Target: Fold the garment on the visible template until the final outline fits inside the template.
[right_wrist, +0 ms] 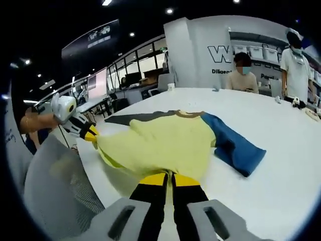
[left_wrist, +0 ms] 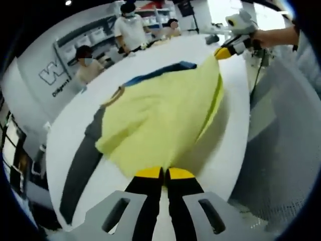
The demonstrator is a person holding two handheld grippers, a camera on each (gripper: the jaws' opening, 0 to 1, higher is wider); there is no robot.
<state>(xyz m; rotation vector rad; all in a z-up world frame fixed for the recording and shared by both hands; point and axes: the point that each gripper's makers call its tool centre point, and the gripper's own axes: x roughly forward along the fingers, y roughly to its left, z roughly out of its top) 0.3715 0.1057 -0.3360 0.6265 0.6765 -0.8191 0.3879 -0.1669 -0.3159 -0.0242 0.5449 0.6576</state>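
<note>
Fold in progress. Left claw (left_wrist: 164,173) and right claw (right_wrist: 169,178) each clamped on yellow garment (left_wrist: 160,118) hem, lifted above white surface (left_wrist: 228,150). Dark template (left_wrist: 80,165) partly uncovered; blue sleeve (right_wrist: 235,148) unfolded. Outline not yet within template.

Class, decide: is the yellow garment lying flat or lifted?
Lifted: both grippers, shut on the garment, hold its edge above the table.
</note>
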